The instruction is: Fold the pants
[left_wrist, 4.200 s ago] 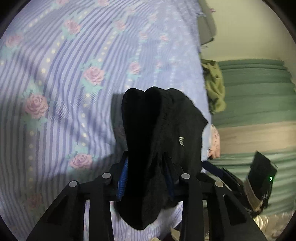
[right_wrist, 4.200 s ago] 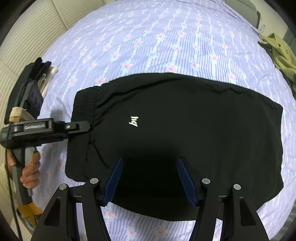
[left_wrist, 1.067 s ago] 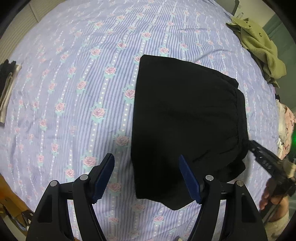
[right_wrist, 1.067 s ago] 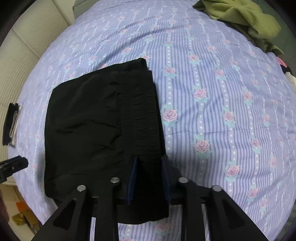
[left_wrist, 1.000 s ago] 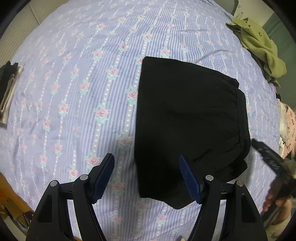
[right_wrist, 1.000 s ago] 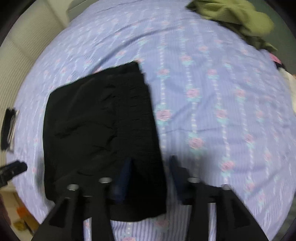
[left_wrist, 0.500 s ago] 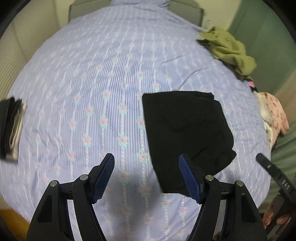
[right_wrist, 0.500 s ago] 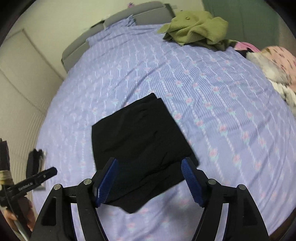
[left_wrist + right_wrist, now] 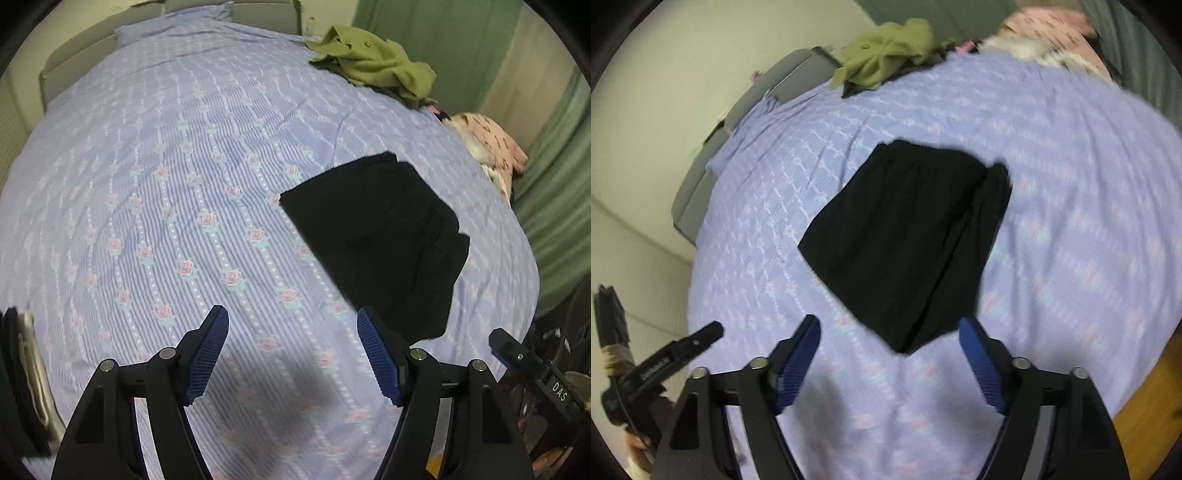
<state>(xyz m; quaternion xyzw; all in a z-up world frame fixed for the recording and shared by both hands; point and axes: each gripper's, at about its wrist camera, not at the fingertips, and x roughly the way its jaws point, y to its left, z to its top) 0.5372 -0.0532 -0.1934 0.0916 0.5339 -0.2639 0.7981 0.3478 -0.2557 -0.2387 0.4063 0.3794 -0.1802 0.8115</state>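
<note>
The black pants (image 9: pixel 376 240) lie folded into a compact rectangle on the bed, right of centre in the left wrist view; they also show in the right wrist view (image 9: pixel 908 236), where the picture is blurred. My left gripper (image 9: pixel 291 350) is open and empty, held above the bed, back from the pants. My right gripper (image 9: pixel 890 350) is open and empty, also raised and back from the pants. The right gripper's body shows at the lower right of the left wrist view (image 9: pixel 532 365), and the left one at the lower left of the right wrist view (image 9: pixel 665 362).
The bed (image 9: pixel 147 184) has a lilac striped sheet with roses. An olive green garment (image 9: pixel 373 66) lies at its far corner, pink and white clothes (image 9: pixel 487 144) at the right edge. A dark and beige folded stack (image 9: pixel 22 380) sits at the left edge. Green curtains hang at right.
The right gripper let go of the pants' waistband and opened. Both grippers have pulled up and back from the bed, so the folded pants look smaller and farther away.
</note>
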